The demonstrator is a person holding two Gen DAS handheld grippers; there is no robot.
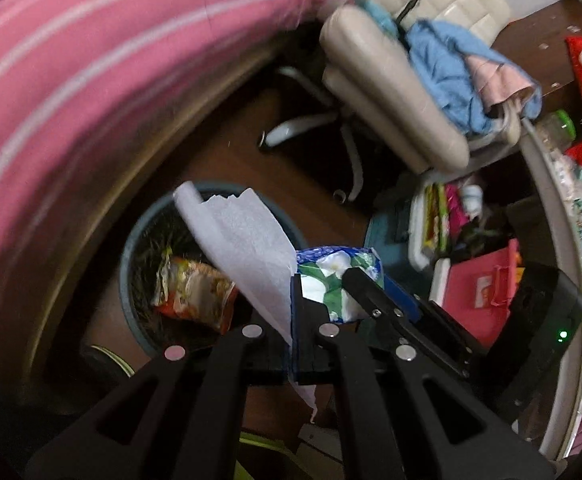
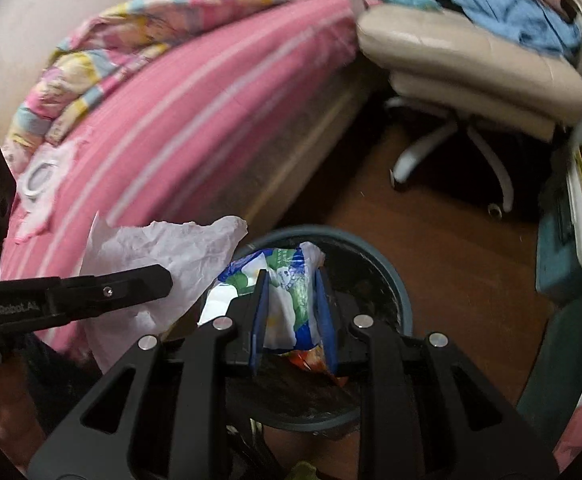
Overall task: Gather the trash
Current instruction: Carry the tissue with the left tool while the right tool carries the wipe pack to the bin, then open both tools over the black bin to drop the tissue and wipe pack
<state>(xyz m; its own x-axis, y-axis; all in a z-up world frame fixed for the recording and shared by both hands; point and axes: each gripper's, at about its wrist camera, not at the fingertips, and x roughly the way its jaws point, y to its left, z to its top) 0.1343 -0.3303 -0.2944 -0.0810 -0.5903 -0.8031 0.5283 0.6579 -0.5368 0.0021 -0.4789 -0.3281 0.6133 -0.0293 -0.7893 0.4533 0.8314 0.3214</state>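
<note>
Crumpled blue-green-white wrapper (image 2: pixel 291 300) in right claw (image 2: pixel 291 312), white tissue (image 1: pixel 243 248) in left claw (image 1: pixel 293 308).

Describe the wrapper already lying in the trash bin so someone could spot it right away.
Beside the pink striped bed stands a round dark bin on the floor. Inside lies a crumpled orange snack wrapper, the only orange piece there.

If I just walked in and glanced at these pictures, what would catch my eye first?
Probably the big pink striped bed filling the left side. Next, two pieces of trash held over the dark round bin on the floor: the left gripper pinches a white tissue, and the right gripper clamps a blue and green wrapper. Behind stands a cream chair heaped with clothes.
</note>
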